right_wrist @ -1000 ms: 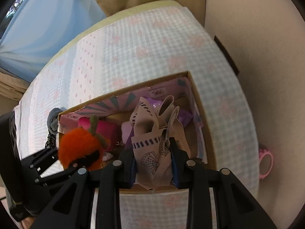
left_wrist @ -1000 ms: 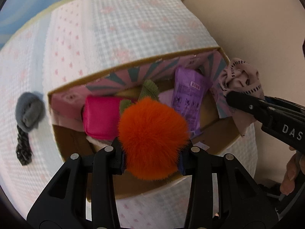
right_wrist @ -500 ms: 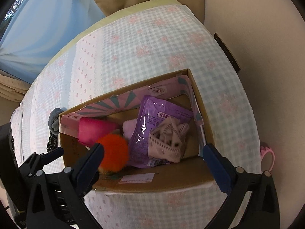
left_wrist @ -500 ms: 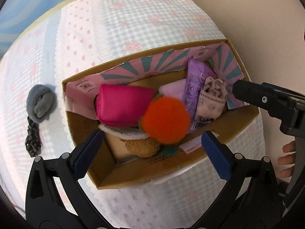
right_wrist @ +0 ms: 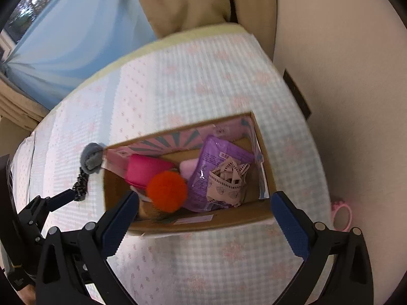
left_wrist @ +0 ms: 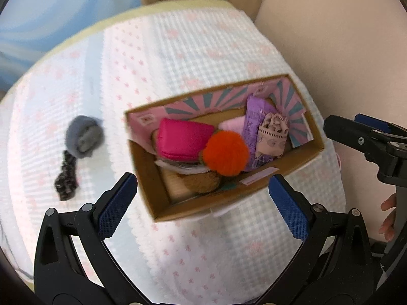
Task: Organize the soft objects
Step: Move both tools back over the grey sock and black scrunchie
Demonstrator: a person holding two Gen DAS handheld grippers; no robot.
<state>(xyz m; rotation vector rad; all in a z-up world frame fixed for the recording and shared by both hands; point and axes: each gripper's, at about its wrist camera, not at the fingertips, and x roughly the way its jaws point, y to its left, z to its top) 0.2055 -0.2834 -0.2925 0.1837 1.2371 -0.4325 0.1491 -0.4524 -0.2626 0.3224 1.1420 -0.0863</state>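
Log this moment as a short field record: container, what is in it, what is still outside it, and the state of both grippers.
container: open cardboard box with a pink and teal striped lining, on the checked cloth
inside: fluffy orange pompom, magenta padded pouch, purple plastic packet, beige patterned fabric piece
outside: grey knitted item and dark braided scrunchie, left of the box
left gripper: open, empty, above the box's near edge
right gripper: open, empty

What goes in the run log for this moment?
left gripper: open, empty | right gripper: open, empty | orange pompom, beige cloth: in box | grey hair tie: on bedspread
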